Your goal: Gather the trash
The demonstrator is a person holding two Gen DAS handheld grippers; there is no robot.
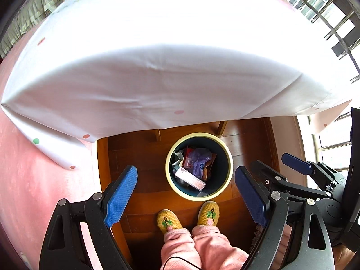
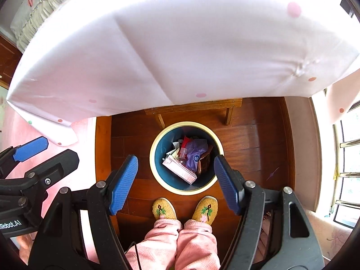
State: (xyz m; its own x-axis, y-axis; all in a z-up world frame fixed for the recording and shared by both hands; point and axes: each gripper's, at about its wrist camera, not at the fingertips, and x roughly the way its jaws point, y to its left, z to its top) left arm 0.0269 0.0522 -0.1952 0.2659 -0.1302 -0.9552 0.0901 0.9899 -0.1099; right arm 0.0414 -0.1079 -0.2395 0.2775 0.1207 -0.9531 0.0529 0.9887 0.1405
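Left wrist view: left gripper (image 1: 184,196) and right gripper (image 2: 175,184) both hang wide open and empty over the floor bin (image 1: 199,135), already holding wrappers and a box (image 1: 190,178); worktop cloth (image 1: 157,78) shows no trash, so collection looks nearly done.

A home, prob. a bedroom: bed w/ frilled bedding (image 2: 33,11) at back, pink wall (image 1: 33,191), dark wood floor (image 2: 254,139), barred window (image 2: 346,168) on the right. Bench under dotted white cloth (image 1: 157,78), small waste bin (image 2: 157,168) on the floor, person in knitted slippers (image 2: 164,209) & pink pyjama trousers (image 2: 180,243).
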